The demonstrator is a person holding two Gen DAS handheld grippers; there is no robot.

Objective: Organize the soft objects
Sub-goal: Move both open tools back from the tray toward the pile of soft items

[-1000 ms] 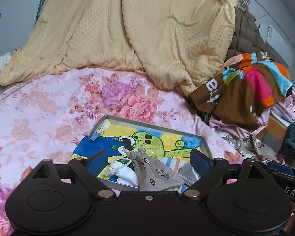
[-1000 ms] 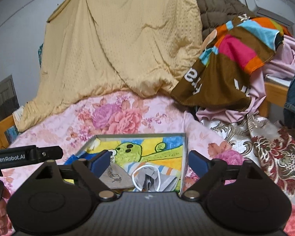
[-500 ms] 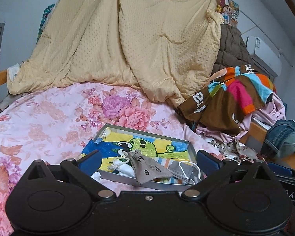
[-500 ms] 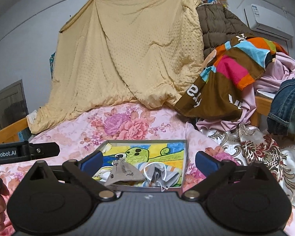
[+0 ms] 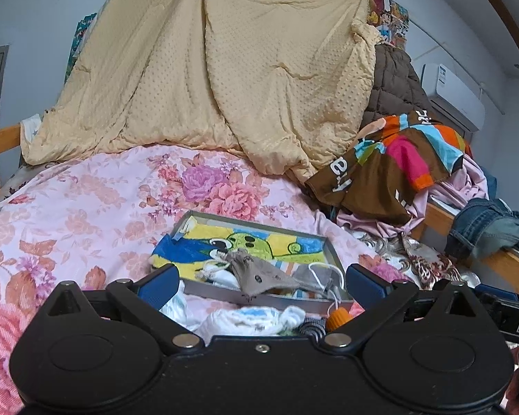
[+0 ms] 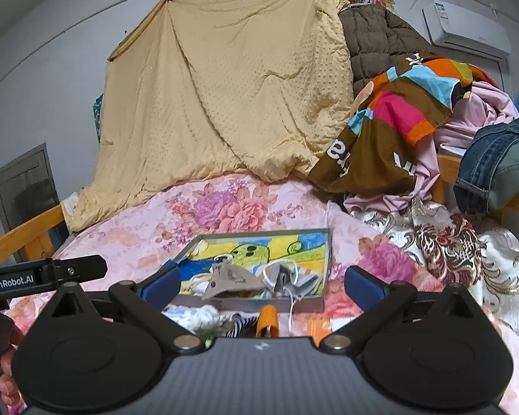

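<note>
A shallow grey tray (image 5: 259, 299) (image 6: 323, 252) lies on the pink floral bedspread (image 5: 86, 200), lined with a bright cartoon towel (image 5: 252, 242) (image 6: 249, 252). In it rest a grey drawstring pouch (image 5: 256, 275) (image 6: 230, 278), a white pouch (image 5: 218, 273) and a grey item with a white cord (image 5: 320, 275) (image 6: 287, 276). In front of the tray lie a white cloth (image 5: 249, 320) (image 6: 197, 314), a striped piece (image 6: 240, 325) and an orange object (image 5: 337, 318) (image 6: 268, 316). My left gripper (image 5: 259, 285) and right gripper (image 6: 261, 282) stand open and empty, back from the tray.
A yellow dotted blanket (image 5: 225, 79) hangs at the back. A brown multicoloured cloth (image 5: 391, 162), lilac fabric and jeans (image 5: 488, 228) pile up on the right over a wooden rail. A patterned brocade cloth (image 6: 443, 242) lies right of the tray. A person's hand (image 6: 3, 366) holds the left gripper.
Both grippers have drawn back from the tray with their jaws spread wider. The tray looks smaller, and the white cloth, striped piece and orange object in front of it have come into view.
</note>
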